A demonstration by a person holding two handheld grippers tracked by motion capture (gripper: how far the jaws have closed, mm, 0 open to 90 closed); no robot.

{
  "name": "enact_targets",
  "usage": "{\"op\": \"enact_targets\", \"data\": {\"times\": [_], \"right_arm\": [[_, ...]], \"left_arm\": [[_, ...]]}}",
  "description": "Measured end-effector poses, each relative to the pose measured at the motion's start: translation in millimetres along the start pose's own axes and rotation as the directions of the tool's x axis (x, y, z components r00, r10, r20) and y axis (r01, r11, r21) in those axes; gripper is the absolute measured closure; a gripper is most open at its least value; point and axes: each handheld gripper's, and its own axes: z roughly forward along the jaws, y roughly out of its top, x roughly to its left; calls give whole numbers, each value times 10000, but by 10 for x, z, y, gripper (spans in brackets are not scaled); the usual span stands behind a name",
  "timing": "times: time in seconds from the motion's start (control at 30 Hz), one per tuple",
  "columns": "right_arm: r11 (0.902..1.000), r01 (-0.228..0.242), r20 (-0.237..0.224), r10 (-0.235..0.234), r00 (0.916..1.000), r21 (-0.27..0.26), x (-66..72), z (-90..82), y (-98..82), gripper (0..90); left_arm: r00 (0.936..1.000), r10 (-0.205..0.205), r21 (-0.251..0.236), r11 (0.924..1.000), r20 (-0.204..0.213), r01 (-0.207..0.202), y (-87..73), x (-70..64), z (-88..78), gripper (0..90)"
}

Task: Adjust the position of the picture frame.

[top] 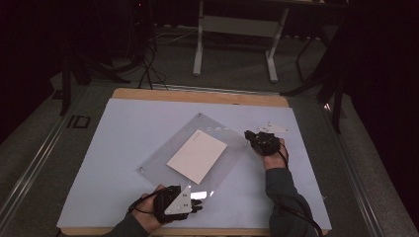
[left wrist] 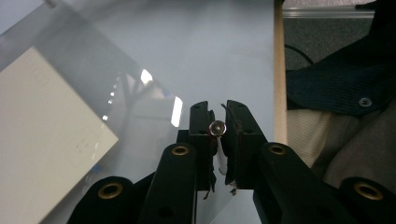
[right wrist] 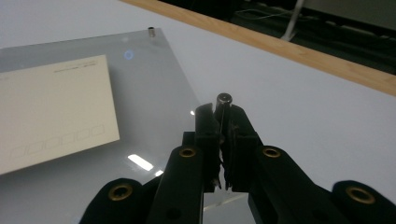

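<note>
A clear acrylic panel (top: 222,143) lies turned like a diamond on the pale mat, with a white card (top: 196,155) in its middle. Small metal studs stand at its corners; one stud (right wrist: 151,31) is at the far corner. At the panel's near corner my left gripper (top: 199,205) is shut on a corner stud (left wrist: 217,127), whose round head shows between the jaw tips of the left gripper (left wrist: 218,116). At the panel's right corner my right gripper (top: 249,136) is shut on another corner stud (right wrist: 223,99), which pokes up between the tips of the right gripper (right wrist: 222,112).
The pale mat (top: 123,148) covers a wooden table (top: 197,95). A few small white pieces (top: 272,128) lie just beyond the right hand. A dark sleeve (left wrist: 336,88) crosses the table's near edge. A white desk frame (top: 237,29) stands on the floor behind.
</note>
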Motion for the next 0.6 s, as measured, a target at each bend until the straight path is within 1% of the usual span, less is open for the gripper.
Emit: {"op": "enact_targets", "data": {"times": [0.13, 0.2, 0.23, 0.27, 0.3, 0.33, 0.43, 0.47, 0.5, 0.6], "right_arm": [[9999, -14, -43, 14, 10000, 136, 50, 158, 48, 857], [9999, -82, -119, 84, 9999, 131, 61, 226, 70, 857], [9999, -82, -119, 84, 9999, 131, 61, 226, 70, 857], [9998, -80, -216, 85, 9997, 201, 67, 264, 83, 857], [9996, -114, -282, 121, 9995, 263, 98, 339, 118, 857], [9996, -71, -282, 79, 9996, 287, 114, 373, 135, 857], [9996, 20, -315, -12, 9995, 269, 170, 455, 202, 857], [9996, 24, -283, -15, 9996, 296, 189, 479, 224, 857], [9994, 12, -348, 0, 9994, 348, 197, 507, 242, 857], [9993, -41, -312, 52, 9995, 363, 218, 573, 289, 856]], "left_arm": [[9997, 82, 128, 9999, 210, -85, 52, -50, 79, 819], [9995, 177, 217, 9996, 260, -182, 84, -79, 117, 819], [9995, 177, 217, 9996, 260, -182, 84, -79, 117, 818], [9995, 177, 217, 9996, 260, -182, 84, -79, 117, 818], [9988, 372, 306, 9988, 314, -381, 142, -117, 176, 819], [9986, 405, 333, 9986, 326, -416, 162, -127, 193, 819], [9976, 550, 306, 9979, 423, -563, 212, -142, 241, 820], [9974, 537, 276, 9981, 478, -551, 225, -139, 250, 820], [9975, 541, 219, 9982, 451, -551, 233, -137, 262, 820], [9977, 513, 167, 9985, 449, -521, 245, -109, 289, 821]]}}
